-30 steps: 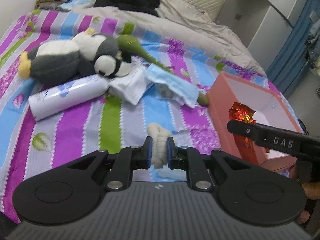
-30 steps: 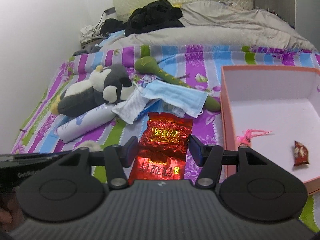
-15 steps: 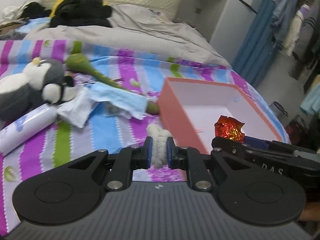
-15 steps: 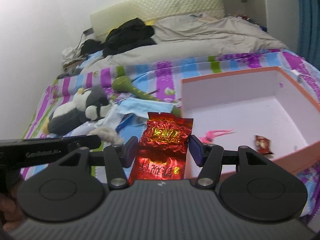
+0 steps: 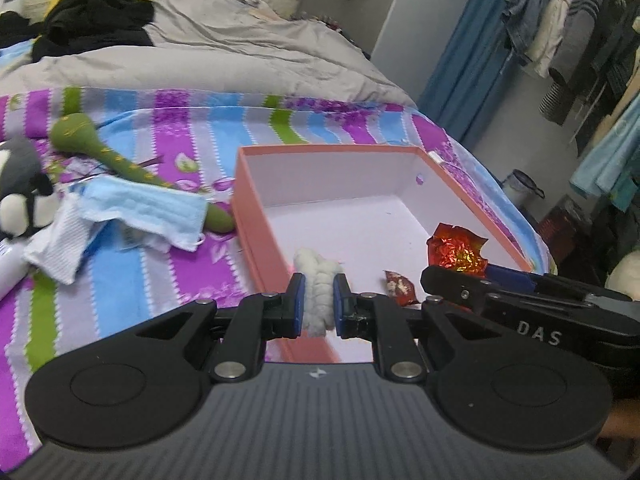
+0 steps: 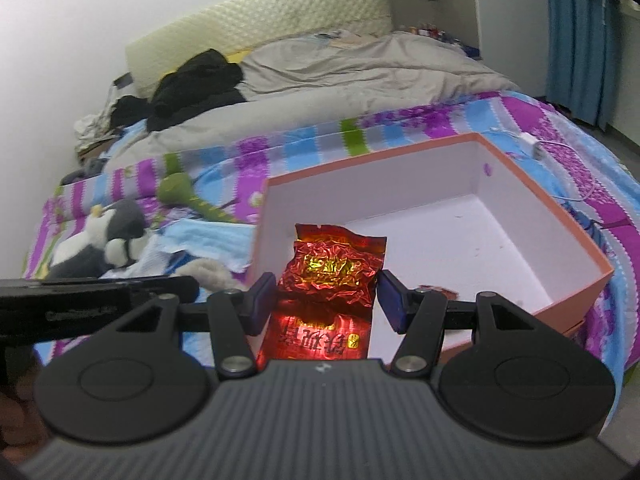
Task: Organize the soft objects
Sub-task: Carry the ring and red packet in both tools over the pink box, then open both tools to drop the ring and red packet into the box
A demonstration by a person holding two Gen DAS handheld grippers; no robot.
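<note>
My left gripper (image 5: 318, 300) is shut on a white fluffy piece (image 5: 318, 280) and holds it over the near-left corner of the open pink box (image 5: 252, 216). My right gripper (image 6: 326, 300) is shut on a crinkled red foil packet (image 6: 332, 272) above the box's near edge (image 6: 576, 304); the packet also shows in the left wrist view (image 5: 456, 250). A small red wrapped candy (image 5: 400, 286) lies inside the box. The left gripper shows as a black bar (image 6: 92, 300) in the right wrist view.
On the striped bedspread (image 5: 168, 264) left of the box lie a blue face mask (image 5: 148, 208), a white cloth (image 5: 60, 244), a green plush snake (image 5: 100, 152) and a penguin plush (image 6: 96, 244). A grey duvet (image 5: 224, 56) and dark clothes (image 5: 92, 16) lie behind. A white charger (image 6: 532, 146) lies beyond the box.
Both grippers have swung right from the plush pile to the pink box, each still holding its item. The box has grown larger in both views.
</note>
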